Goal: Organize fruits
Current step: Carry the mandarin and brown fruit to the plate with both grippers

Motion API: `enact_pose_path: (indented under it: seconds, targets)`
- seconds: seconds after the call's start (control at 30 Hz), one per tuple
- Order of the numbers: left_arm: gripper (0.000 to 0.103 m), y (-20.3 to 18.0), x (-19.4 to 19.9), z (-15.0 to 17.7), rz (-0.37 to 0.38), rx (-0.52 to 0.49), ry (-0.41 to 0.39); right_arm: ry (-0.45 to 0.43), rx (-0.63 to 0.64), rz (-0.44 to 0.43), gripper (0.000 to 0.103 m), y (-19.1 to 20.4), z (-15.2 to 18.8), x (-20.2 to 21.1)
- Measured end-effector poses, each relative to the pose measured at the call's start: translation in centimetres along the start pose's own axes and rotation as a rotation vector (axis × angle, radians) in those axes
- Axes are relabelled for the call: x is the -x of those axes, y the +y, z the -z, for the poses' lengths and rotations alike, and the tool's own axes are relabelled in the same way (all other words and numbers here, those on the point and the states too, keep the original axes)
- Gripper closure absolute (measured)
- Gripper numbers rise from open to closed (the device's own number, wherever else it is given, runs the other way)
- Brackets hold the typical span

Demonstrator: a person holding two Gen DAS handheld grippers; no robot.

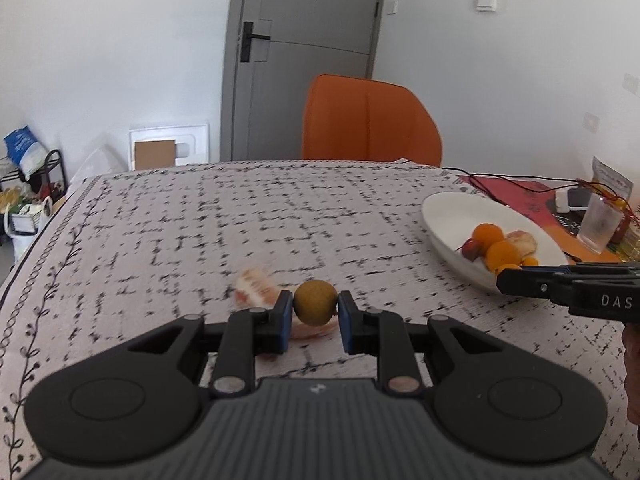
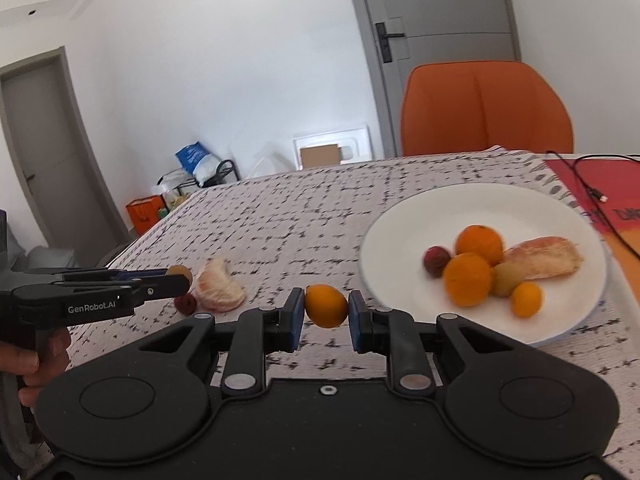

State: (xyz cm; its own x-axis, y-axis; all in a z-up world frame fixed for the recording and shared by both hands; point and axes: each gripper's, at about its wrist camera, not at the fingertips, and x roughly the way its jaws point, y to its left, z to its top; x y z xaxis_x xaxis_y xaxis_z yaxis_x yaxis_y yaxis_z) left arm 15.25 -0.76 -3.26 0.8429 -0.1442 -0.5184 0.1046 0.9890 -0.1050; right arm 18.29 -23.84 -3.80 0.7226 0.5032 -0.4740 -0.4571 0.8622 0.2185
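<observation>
Far left of the right wrist view: left gripper (image 2: pixel 176 276), side-on, reading "GenRobot.AI", gripped by a hand (image 2: pixel 34 356). Pinched between its blue pads (image 1: pixel 285 312): a round olive-brown fruit (image 1: pixel 315 303), no clear long axis, lifted above the cloth (image 1: pixel 200 220). Jaws narrowed to the fruit's width, touching it on both sides. Just beyond and below: a peeled pomelo wedge (image 2: pixel 219 287) lying flat on the cloth, curved back up, long axis running roughly left to right; blurred in the left wrist view. Beside the wedge's left end, a small dark-red fruit (image 2: pixel 185 304) on the cloth.

Centre of the right wrist view: right gripper (image 2: pixel 326 308) clamped on a small orange kumquat (image 2: pixel 327 305), oval, long axis roughly level, ends against the two pads, held over the cloth just left of the plate (image 2: pixel 560 208). Seen from the left wrist view, same gripper marked "DAS", rest of the word cut off.

Right: white plate holding two oranges (image 2: pixel 479 243), a red fruit (image 2: pixel 437 261), a greenish-brown one (image 2: pixel 507 279), a kumquat (image 2: pixel 527 299), and a second pomelo wedge (image 2: pixel 544 258) lying left to right. Behind: orange chair (image 2: pixel 486 108), grey door.
</observation>
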Motion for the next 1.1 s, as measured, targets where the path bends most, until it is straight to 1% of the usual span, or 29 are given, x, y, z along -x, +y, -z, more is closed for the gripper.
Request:
enact_pose_path:
  seconds: [0.53,0.8,1.1]
  targets:
    - [0.080,-4.9,-1.6,-2.1,0.070,-0.064,-0.028,-0.056,-0.079,0.085,0.081,-5.3,0.1,2.6]
    - [0.080,-7.1,-3.0,-2.9,0.102,-0.092,-0.031,-0.061,-0.121,0.135,0.081,-7.8,0.4,3.1]
    - [0.080,-8.7,-4.3,-3.4,0.124,-0.117,-0.021,-0.067,-0.150,0.160,0.081,-9.8,0.6,3.1]
